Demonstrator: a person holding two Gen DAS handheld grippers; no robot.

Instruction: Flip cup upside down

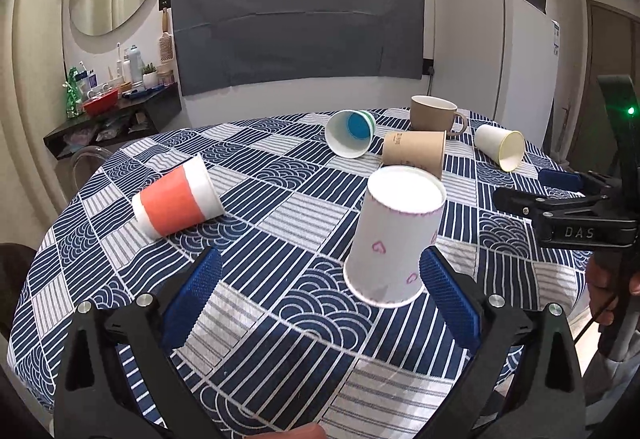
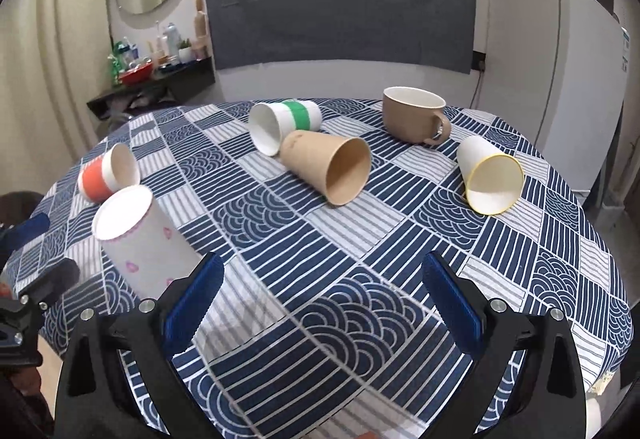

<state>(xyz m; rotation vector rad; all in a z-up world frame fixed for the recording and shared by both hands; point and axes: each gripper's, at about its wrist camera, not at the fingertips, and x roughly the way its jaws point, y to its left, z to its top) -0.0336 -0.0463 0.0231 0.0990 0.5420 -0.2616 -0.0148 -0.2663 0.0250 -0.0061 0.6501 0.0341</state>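
A white paper cup with pink hearts (image 1: 394, 239) stands upside down on the patterned tablecloth, base up. It also shows in the right wrist view (image 2: 140, 239). My left gripper (image 1: 320, 279) is open; the cup stands just inside its right finger (image 1: 448, 295), free of the pads. My right gripper (image 2: 322, 283) is open and empty over the tablecloth, to the right of that cup. It shows in the left wrist view at the right edge (image 1: 560, 199).
Lying on their sides: an orange-banded cup (image 1: 176, 201), a green-banded cup (image 1: 350, 133), a brown paper cup (image 1: 414, 155), a yellow-rimmed white cup (image 1: 500, 147). A brown mug (image 1: 434, 113) stands upright at the back. The round table's edge (image 1: 36, 259) curves at left.
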